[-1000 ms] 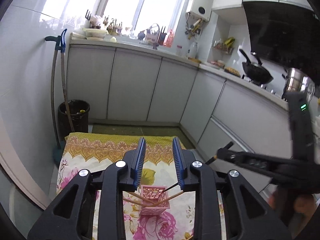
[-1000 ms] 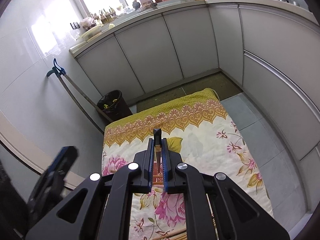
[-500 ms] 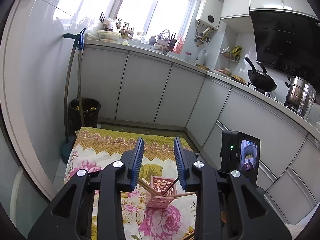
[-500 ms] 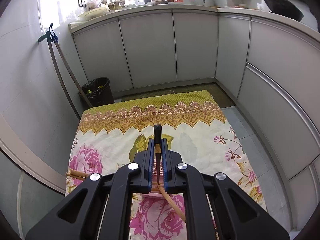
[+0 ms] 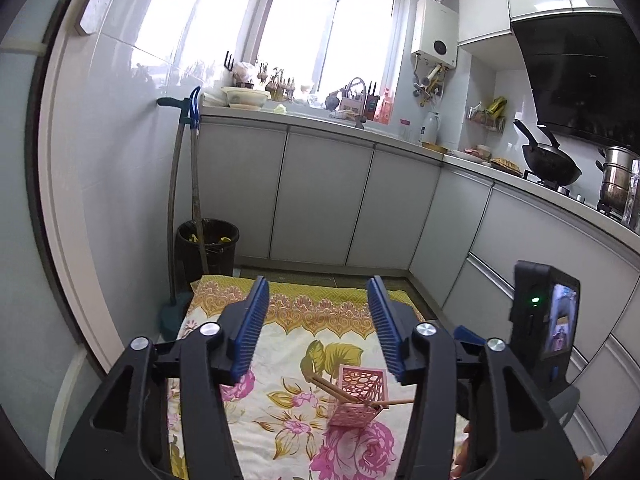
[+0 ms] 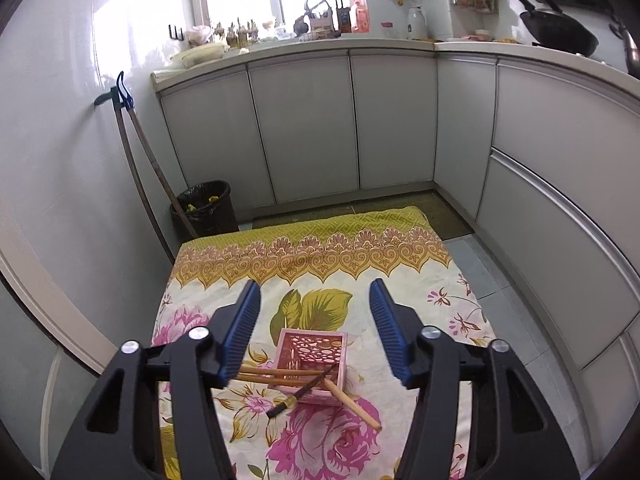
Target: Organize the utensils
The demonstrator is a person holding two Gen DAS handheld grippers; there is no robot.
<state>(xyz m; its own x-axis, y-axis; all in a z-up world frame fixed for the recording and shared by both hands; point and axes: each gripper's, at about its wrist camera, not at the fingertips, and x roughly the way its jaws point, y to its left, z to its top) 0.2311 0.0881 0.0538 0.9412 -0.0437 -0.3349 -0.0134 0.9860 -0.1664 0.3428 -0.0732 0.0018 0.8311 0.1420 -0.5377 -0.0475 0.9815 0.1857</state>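
My right gripper (image 6: 314,330) and left gripper (image 5: 318,328) have both just spread their fingers, nothing between them, above the pink lattice holder (image 6: 312,364) standing on the floral cloth (image 6: 420,292); wooden chopsticks (image 6: 280,374) and a dark-handled utensil (image 6: 300,394) lean out of it.

Far half of the floral cloth (image 6: 360,276) left bare, near middle taken up by the pink holder (image 6: 316,354), chopsticks (image 6: 280,372) and brush (image 6: 300,394) jutting out left and near, bin (image 6: 206,208) and leaning poles (image 6: 136,152) set far left, cabinets (image 6: 560,184) closing the right.
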